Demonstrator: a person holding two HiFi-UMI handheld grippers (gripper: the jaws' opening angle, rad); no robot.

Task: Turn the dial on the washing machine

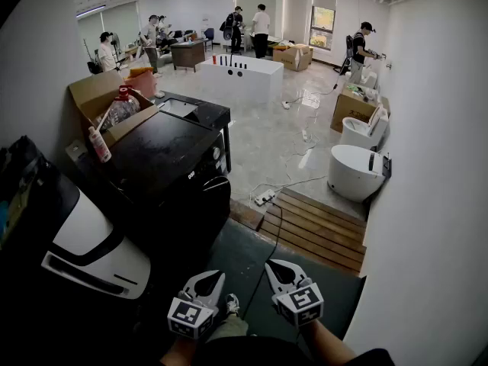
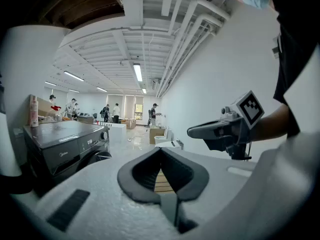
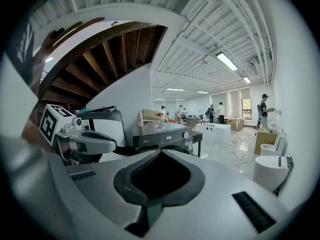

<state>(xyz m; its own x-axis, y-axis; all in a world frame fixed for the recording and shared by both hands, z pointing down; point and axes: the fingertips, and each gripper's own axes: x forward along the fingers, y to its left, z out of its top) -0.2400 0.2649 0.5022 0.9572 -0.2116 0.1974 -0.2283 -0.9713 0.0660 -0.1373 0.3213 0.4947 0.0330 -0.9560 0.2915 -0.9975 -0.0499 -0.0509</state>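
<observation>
In the head view the black washing machine [image 1: 164, 166] stands ahead and to the left. The left gripper [image 1: 214, 276] and right gripper [image 1: 274, 266] hover side by side, well short of its front. The left gripper view shows that gripper's jaws closed together on nothing, with the machine off to the left and its small round dial [image 2: 104, 135] at the right end of the control panel. The right gripper view shows its jaws likewise together and empty, with the dial on the machine's front ahead. The dial is probably a rigid, smooth plastic knob that turns in clicks. Pinching its rim on opposite sides should hold best, once the jaws are opened.
</observation>
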